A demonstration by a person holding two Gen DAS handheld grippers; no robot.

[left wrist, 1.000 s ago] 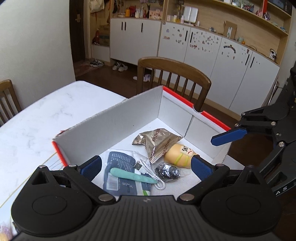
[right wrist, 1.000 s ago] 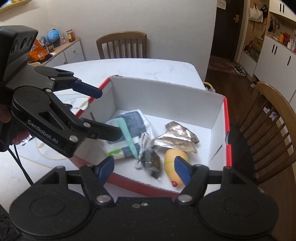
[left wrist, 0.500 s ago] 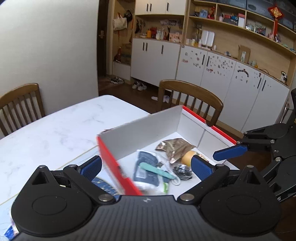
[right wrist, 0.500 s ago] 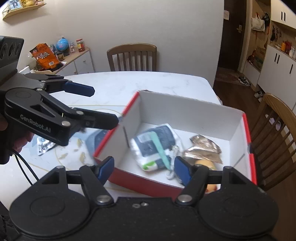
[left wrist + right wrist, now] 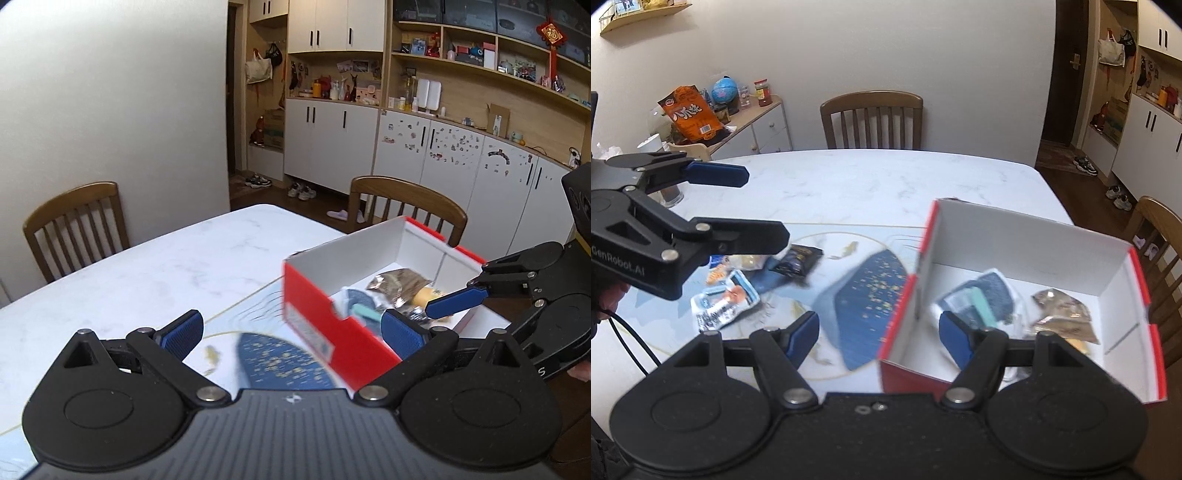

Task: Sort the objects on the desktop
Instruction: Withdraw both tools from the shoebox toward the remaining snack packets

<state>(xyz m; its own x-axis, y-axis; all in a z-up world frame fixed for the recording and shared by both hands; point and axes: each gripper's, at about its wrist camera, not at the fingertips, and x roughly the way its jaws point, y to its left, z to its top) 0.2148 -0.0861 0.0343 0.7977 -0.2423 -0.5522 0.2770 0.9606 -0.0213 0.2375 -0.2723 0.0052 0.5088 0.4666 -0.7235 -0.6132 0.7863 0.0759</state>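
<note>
A red-and-white cardboard box [image 5: 1027, 240] stands on the white marble table [image 5: 871, 181], also at right in the left wrist view [image 5: 314, 314]. Inside lie a blue pouch [image 5: 993, 291] with a teal stick [image 5: 980, 306] on it, a gold wrapper [image 5: 1060, 314] and a yellow item [image 5: 430, 295]. Loose snack packets lie left of the box: a white one [image 5: 724, 304] and a dark one [image 5: 798, 260]. My left gripper [image 5: 291, 332] hangs open over the table, above the packets [image 5: 746, 206]. My right gripper [image 5: 879, 336] is open over the box's near left corner, holding nothing.
A blue speckled pattern [image 5: 864, 295] marks the mat beside the box. Wooden chairs stand at the far side [image 5: 871, 118] and by the box [image 5: 406, 199]. A low cabinet with a snack bag [image 5: 689, 114] is at back left. A cable [image 5: 628, 339] trails from the left gripper.
Both grippers have drawn back and leftward from the box, which now sits to the right in both views. The loose packets have come into view. Both jaws stay as wide as before.
</note>
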